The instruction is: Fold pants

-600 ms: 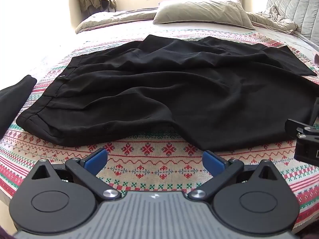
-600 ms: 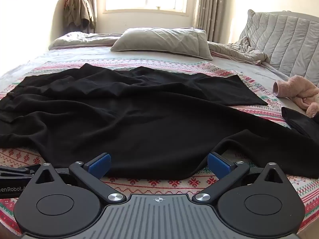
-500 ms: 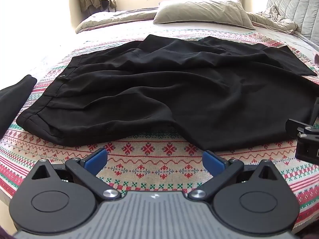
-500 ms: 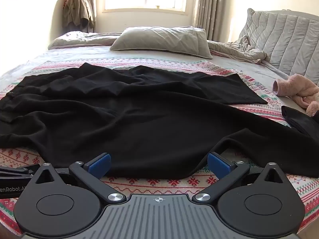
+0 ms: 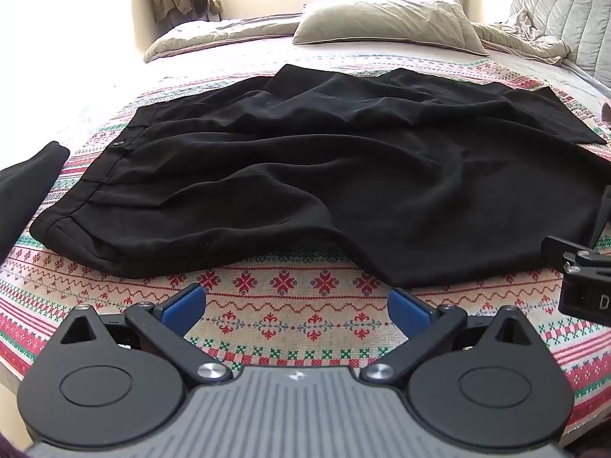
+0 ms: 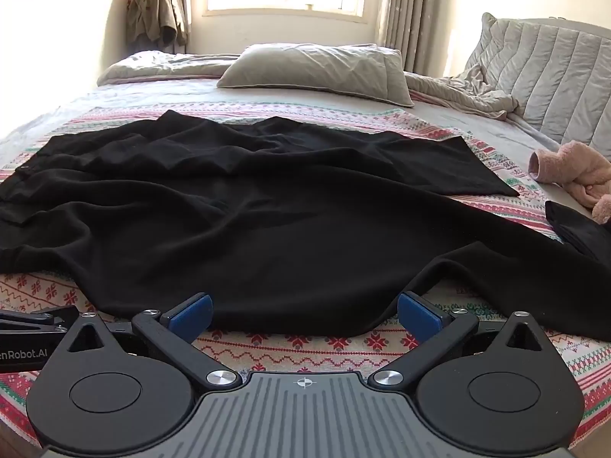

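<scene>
Black pants point(image 5: 305, 175) lie spread and wrinkled across a red, green and white patterned blanket point(image 5: 290, 305), waistband to the left, legs running right. My left gripper point(image 5: 296, 307) stands open just short of the pants' near edge, over bare blanket, nothing between its blue pads. In the right wrist view the same pants point(image 6: 267, 221) fill the middle. My right gripper point(image 6: 303, 313) is open too, its blue pads at the near hem of a leg, apart from the cloth. Part of the right gripper point(image 5: 580, 278) shows at the right edge of the left wrist view.
A grey pillow point(image 6: 317, 70) and rumpled bedding lie at the far side under a window. A pink plush toy point(image 6: 573, 170) and a dark garment point(image 6: 584, 233) sit at the right. Another dark cloth point(image 5: 26, 187) lies at the left. A jacket point(image 6: 158, 11) hangs in the corner.
</scene>
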{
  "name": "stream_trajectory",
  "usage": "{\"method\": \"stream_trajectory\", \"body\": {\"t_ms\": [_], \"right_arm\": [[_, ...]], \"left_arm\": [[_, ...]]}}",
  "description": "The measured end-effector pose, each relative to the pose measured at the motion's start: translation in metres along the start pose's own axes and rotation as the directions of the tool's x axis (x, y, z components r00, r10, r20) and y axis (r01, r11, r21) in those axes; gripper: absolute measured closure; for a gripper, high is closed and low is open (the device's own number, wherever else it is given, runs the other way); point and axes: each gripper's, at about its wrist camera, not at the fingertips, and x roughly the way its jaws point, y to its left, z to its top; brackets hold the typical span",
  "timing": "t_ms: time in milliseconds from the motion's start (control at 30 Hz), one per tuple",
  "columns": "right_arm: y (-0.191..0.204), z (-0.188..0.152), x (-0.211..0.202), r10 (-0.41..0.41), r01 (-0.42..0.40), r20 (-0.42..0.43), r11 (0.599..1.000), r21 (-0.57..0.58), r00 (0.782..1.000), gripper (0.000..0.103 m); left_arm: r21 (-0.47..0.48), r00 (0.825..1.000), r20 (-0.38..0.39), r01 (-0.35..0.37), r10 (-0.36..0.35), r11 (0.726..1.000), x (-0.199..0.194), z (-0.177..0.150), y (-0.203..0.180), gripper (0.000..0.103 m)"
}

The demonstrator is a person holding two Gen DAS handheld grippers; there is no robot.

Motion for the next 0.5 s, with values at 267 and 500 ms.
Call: {"method": "stream_trajectory", "body": {"t_ms": [267, 500], "right_arm": [[-0.0015, 0.0013, -0.0008, 0.003, -0.003, 0.002, 1.000, 0.004, 1.000, 0.000], [-0.0019, 0.0017, -0.0010, 0.007, -0.007, 0.001, 1.000, 0.007, 1.000, 0.000]], "left_arm": [[0.002, 1.000, -0.011, 0.012, -0.012, 1.000, 0.0043, -0.0009, -0.0006, 0.000], [0.001, 1.000, -0.014, 0.015, -0.015, 1.000, 0.0081, -0.0011, -0.0004, 0.000]]}}
